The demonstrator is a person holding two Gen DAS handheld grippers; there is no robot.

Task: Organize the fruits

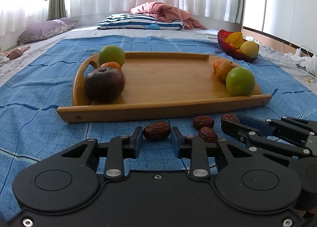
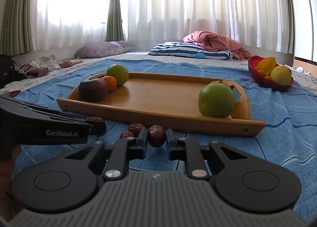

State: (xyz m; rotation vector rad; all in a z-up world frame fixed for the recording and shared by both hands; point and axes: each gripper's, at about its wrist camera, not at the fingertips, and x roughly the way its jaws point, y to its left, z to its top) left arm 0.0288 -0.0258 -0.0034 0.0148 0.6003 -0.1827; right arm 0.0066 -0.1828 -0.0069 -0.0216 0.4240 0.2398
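While both grippers work the loose dates: each has its own fruit, so one lift clears two.
L gripper (image 1: pixel 157 137): clamped on a wrinkled dark-red dried date (image 1: pixel 157 130), on the blue checked bedspread (image 1: pixel 49 115) just before the tray.
R gripper (image 2: pixel 156 140): pinching another dried date (image 2: pixel 156 135) w/ both pads.
Spare dates (image 1: pixel 205 127): two, between the grippers.
Oval wooden tray (image 1: pixel 164 108): fruit pushed to both ends, middle bare, prob. room for dates.

Behind the near green round fruit (image 2: pixel 216 100) on the wooden tray (image 2: pixel 158 113), an orange-brown fruit (image 2: pixel 223 82) barely shows. The red glass bowl (image 2: pixel 255 68) beyond the tray half-hides small orange fruits (image 2: pixel 261 72).
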